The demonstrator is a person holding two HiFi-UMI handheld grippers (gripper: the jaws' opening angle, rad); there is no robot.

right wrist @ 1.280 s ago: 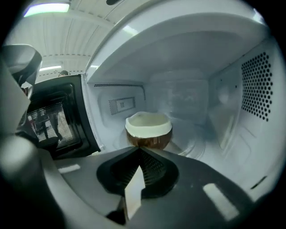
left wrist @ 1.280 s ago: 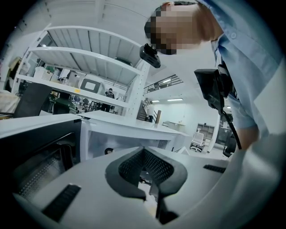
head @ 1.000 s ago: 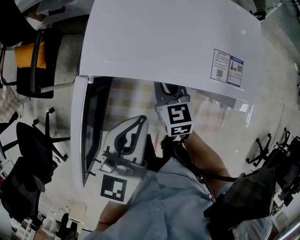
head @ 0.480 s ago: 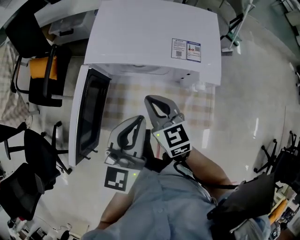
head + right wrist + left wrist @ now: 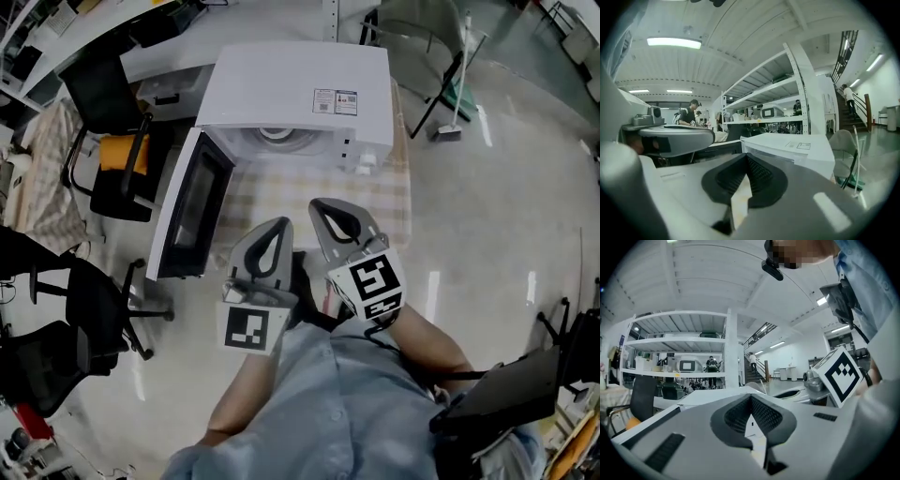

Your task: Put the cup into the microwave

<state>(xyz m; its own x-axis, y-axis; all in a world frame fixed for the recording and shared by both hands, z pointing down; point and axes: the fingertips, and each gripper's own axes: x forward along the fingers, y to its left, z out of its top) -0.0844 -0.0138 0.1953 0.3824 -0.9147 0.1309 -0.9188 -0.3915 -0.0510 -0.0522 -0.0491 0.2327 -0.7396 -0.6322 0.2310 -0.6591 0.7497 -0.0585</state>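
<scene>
The white microwave (image 5: 300,89) stands on a checked tablecloth (image 5: 281,192), its door (image 5: 192,211) swung open to the left. A round pale shape (image 5: 277,133) shows in the mouth of the cavity; I cannot tell whether it is the cup. Both grippers are held side by side near the person's chest, well in front of the microwave. My left gripper (image 5: 278,225) (image 5: 751,399) is shut with nothing between its pads. My right gripper (image 5: 328,204) (image 5: 746,157) is shut and empty too. The right gripper view shows the microwave (image 5: 797,145) ahead and lower.
Black office chairs (image 5: 103,169) (image 5: 84,300) stand left of the open door. A broom-like stand (image 5: 450,103) leans to the right of the table. Glossy floor (image 5: 487,234) spreads to the right. White shelving (image 5: 679,362) with people in the distance fills the background.
Both grippers have pulled back from the microwave and risen toward the person's chest. The head camera has drawn away, so the microwave looks smaller and farther.
</scene>
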